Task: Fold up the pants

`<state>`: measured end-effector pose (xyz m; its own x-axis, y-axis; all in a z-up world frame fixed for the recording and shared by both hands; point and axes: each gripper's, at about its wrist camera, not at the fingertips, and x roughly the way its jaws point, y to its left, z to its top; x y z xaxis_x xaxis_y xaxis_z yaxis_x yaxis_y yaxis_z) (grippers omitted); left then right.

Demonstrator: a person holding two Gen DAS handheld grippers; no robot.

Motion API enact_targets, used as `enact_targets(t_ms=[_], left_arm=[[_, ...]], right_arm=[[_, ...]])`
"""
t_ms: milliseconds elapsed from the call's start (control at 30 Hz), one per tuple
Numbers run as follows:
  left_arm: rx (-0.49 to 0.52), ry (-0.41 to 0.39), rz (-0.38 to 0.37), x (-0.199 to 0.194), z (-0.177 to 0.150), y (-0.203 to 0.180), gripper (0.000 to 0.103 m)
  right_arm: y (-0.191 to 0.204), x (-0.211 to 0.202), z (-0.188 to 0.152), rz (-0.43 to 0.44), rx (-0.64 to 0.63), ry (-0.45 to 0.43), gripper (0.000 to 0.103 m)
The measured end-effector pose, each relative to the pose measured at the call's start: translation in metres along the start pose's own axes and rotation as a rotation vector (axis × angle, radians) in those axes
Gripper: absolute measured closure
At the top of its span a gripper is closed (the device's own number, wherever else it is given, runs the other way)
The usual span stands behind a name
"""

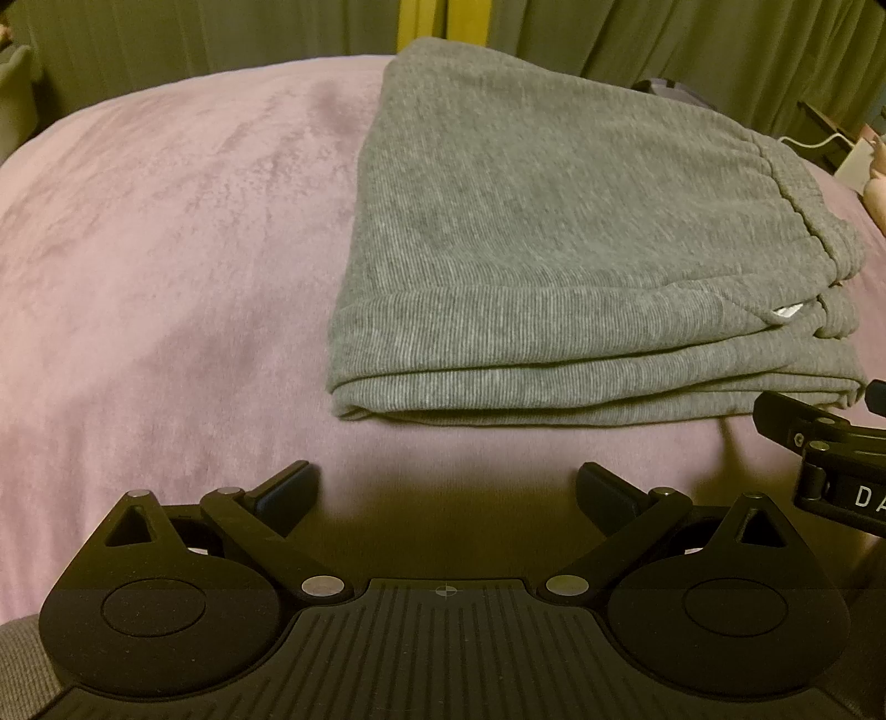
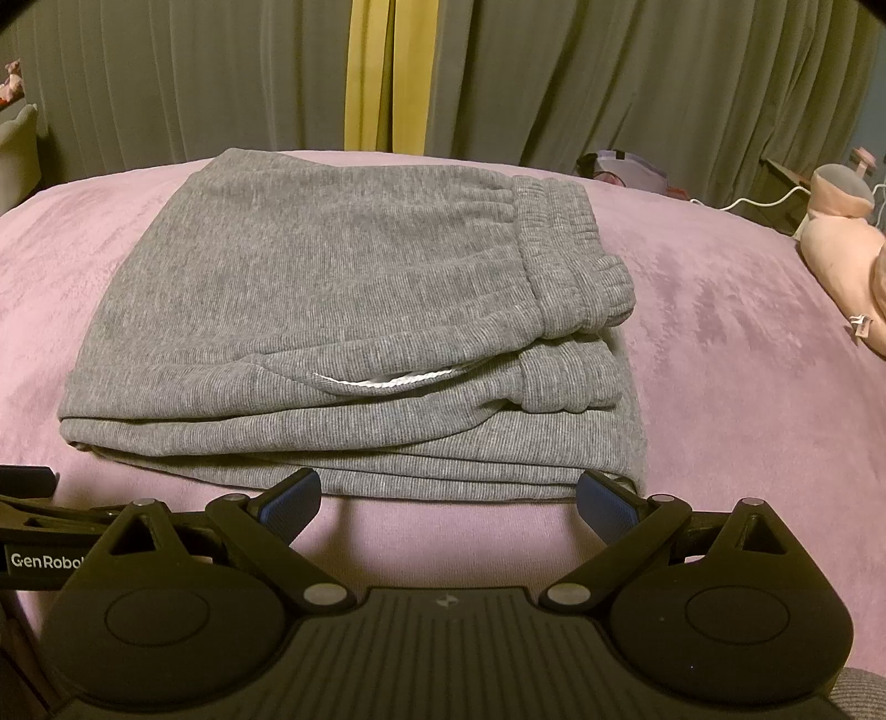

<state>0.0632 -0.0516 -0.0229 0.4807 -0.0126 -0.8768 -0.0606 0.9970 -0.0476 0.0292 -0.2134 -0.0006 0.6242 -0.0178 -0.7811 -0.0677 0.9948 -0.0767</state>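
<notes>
Lying folded into a thick, layered stack, the grey pants (image 1: pixel 554 238) sit on a pink bedspread (image 1: pixel 166 249) in the left wrist view, ahead and to the right of the left tool (image 1: pixel 447 490). That tool's two fingers stand wide apart with nothing between them, hovering over bare bedspread just short of the stack's near edge. The elastic waistband (image 1: pixel 797 205) runs along the stack's right side, and a sliver of white pocket lining (image 1: pixel 786 312) shows near the front right corner. At the right border, part of the right tool (image 1: pixel 819 443) juts in, close to the stack's near right corner. Green curtains (image 1: pixel 664 39) hang behind the bed.

In the right wrist view, the pants (image 2: pixel 332 288) lie straight ahead, the waistband (image 2: pixel 565 260) on the right and the white lining (image 2: pixel 382 379) peeking from a pocket opening. The right tool (image 2: pixel 448 493) is spread open, its blue-padded fingers (image 2: pixel 290 498) just at the stack's near edge, holding nothing. A pink plush toy (image 2: pixel 841 238) rests on the bedspread (image 2: pixel 720 343) at far right. The left tool's body (image 2: pixel 33 531) shows at the left border.
</notes>
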Motion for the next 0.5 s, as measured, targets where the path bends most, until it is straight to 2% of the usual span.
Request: enact_targets(t_ms=[500], left_arm=[[0.003, 0.001, 0.001, -0.0001, -0.0004, 0.0005, 0.001]], right_arm=[[-0.0003, 0.0007, -0.0001, 0.000, -0.001, 0.000, 0.004]])
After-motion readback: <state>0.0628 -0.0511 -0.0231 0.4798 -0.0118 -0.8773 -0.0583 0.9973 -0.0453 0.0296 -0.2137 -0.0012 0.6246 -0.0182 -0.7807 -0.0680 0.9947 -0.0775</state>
